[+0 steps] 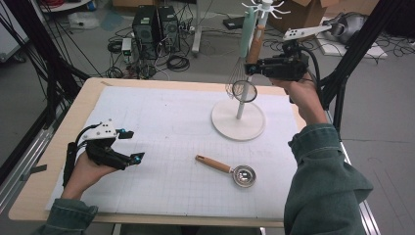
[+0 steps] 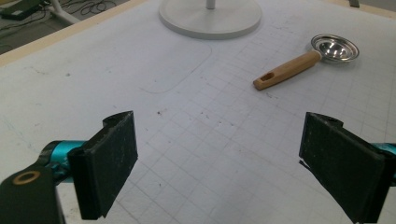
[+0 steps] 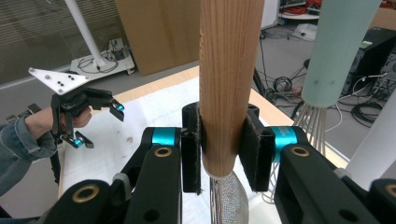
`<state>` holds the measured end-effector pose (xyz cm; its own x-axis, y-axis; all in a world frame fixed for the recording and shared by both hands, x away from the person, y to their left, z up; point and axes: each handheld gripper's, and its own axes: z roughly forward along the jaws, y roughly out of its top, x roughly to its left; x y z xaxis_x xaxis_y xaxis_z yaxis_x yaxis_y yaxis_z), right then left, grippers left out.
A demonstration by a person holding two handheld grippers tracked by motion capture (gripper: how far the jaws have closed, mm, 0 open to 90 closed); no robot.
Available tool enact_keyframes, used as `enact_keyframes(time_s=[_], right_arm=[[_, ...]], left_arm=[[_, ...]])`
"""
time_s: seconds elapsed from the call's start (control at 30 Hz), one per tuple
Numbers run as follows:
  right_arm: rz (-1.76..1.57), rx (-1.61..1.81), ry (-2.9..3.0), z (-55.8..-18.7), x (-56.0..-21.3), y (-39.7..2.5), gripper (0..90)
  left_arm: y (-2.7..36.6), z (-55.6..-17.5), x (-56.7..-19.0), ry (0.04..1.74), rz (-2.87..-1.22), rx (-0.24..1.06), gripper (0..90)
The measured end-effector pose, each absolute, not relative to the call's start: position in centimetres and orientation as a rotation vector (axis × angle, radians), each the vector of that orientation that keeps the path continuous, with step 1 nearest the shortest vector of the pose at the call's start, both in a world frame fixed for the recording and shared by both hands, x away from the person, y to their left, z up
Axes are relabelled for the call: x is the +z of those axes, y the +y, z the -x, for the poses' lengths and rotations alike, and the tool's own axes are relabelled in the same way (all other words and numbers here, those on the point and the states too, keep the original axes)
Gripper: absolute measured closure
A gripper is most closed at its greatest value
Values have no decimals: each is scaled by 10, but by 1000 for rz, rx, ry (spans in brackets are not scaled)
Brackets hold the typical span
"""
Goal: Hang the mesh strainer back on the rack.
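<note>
**Right claw clamped on strainer handle at the rack; left claw idle and open**

Right claw (image 1: 250, 67): raised beside the white utensil rack (image 1: 239, 120) at the far right of the table (image 1: 58, 137). Jaws are closed on the wooden handle of a small mesh strainer (image 1: 244, 90). In the right gripper view the pads press both sides of the handle near its lower end, the handle stands roughly upright, and the mesh bowl sits just below the jaws.

A whisk with a mint-green handle (image 1: 247, 29) hangs on the rack, just beside the strainer; its wires lie close to the strainer's bowl.

Left claw (image 1: 131, 147): low over the white gridded mat (image 1: 161, 117), near the left edge. Jaws spread wide, nothing between them.

A second strainer with a wooden handle (image 1: 230, 171) lies flat on the mat, in front of the rack base and well apart from both claws.
</note>
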<state>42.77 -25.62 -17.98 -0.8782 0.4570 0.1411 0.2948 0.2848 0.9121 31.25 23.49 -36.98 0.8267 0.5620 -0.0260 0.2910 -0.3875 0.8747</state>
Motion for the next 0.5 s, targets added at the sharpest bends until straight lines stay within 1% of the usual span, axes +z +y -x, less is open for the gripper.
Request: enact_keyframes(time_s=[0.13, 0.27, 0.5], right_arm=[[-722, 1657, 2386, -434, -172, -257, 721], [-733, 1668, 2388, -439, -166, -255, 721], [-784, 1656, 2383, -449, -165, -258, 720]], left_arm=[[235, -312, -370, 638, -1986, 339, 80], [235, -313, -370, 638, -1991, 346, 75], [240, -312, -370, 647, -1987, 352, 62]])
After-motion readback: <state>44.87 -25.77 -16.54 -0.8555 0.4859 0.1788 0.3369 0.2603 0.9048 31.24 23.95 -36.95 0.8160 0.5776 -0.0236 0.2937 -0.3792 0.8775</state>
